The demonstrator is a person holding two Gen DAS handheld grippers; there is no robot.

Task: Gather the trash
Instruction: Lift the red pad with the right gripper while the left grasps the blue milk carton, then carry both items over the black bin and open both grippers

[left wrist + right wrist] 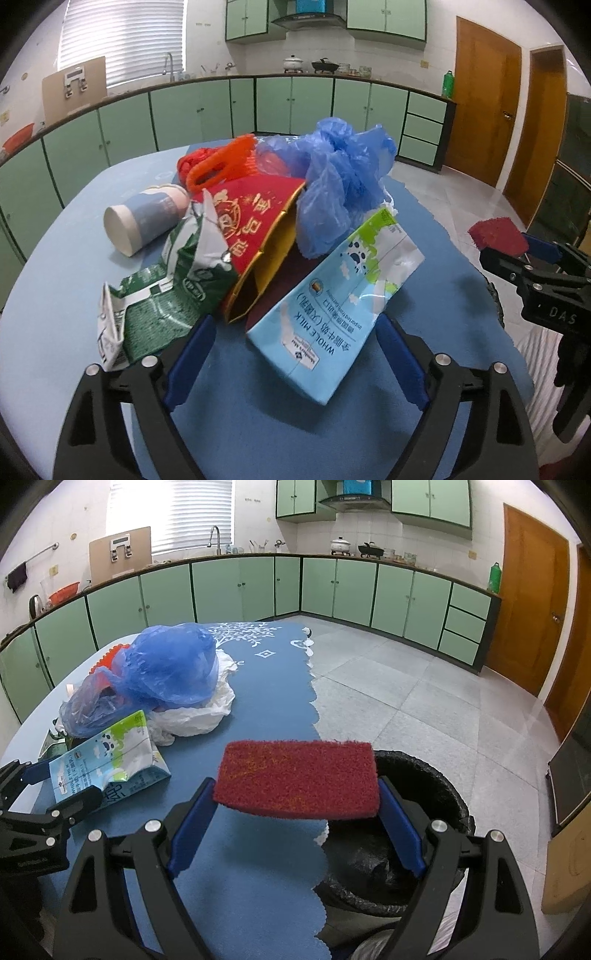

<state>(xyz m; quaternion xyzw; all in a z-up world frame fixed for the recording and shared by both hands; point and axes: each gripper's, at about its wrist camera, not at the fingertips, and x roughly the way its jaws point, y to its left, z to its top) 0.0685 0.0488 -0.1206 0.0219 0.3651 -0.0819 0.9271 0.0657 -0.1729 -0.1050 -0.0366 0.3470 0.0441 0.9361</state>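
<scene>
At the bottom of the left wrist view, the left gripper (295,354) is seen with its blue fingers spread wide; the near end of a pale blue milk carton (332,295) lies between them, but whether either pad touches it cannot be told. The carton is flattened and printed "WHOLE MILK". Behind it, in the centre of the frame, a heap of trash is piled on the blue table (55,332): a crumpled green and white wrapper (166,291) at lower left, a red and gold paper bag (258,221) partly covered by the wrapper, an orange plastic bag (218,166) mostly hidden behind it, and a blue plastic bag (332,177) on top. A paper cup (144,221) lies on its side at centre left. At the right edge, the right gripper (517,247) is partly cut off, with a dark red scouring pad (495,236) in it.

In the right wrist view, the right gripper (295,808) is clenched on the scouring pad (299,782), which is held flat between both blue fingers at frame centre. Just below and to the right, a black-lined trash bin (443,794) stands beside the table (266,701); its contents are too dark to make out. At upper left, the blue bag (170,664) rests on a white plastic bag (207,709). The milk carton (107,764) lies at left, its lower corner hidden by the left gripper (55,786).
</scene>
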